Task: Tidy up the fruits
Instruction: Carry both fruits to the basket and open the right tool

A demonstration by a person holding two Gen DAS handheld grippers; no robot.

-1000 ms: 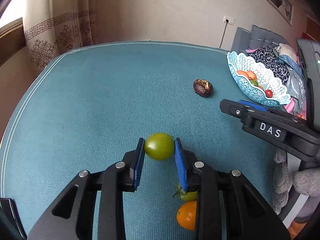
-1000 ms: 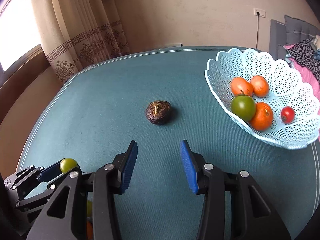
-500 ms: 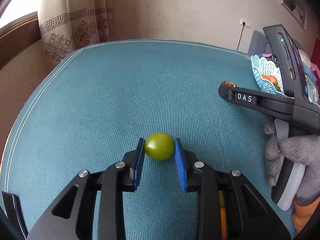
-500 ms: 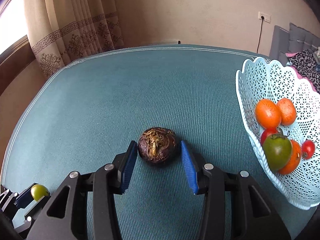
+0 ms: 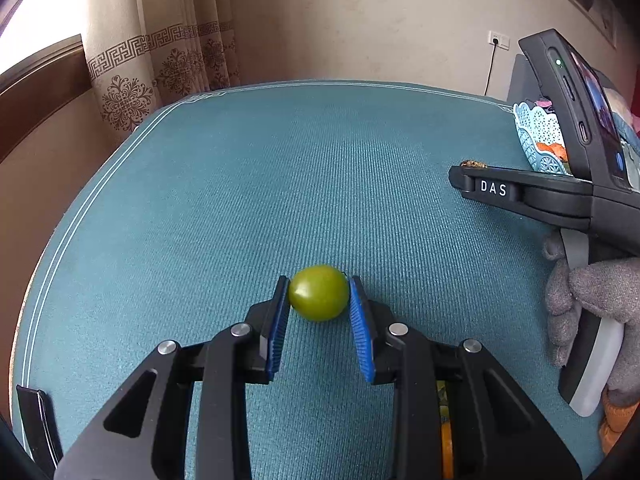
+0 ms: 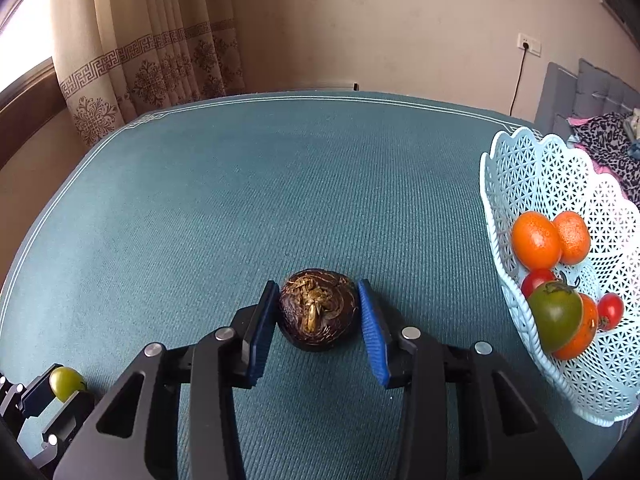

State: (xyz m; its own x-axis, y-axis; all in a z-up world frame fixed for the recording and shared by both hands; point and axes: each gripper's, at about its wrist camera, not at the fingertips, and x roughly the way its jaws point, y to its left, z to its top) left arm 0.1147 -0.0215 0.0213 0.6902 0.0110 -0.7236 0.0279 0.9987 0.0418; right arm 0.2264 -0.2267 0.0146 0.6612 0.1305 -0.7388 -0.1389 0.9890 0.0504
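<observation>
The left gripper [image 5: 319,312] clamps a green tomato [image 5: 319,293] above teal cloth [image 5: 240,200].

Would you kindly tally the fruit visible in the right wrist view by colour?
Orange: 3
Red: 2
Green: 2
Dark brown: 1
Total: 8

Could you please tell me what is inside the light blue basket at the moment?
The basket holds two oranges, a large green tomato lying against a third orange fruit, and two small red tomatoes. Anything beneath this pile is covered.
</observation>
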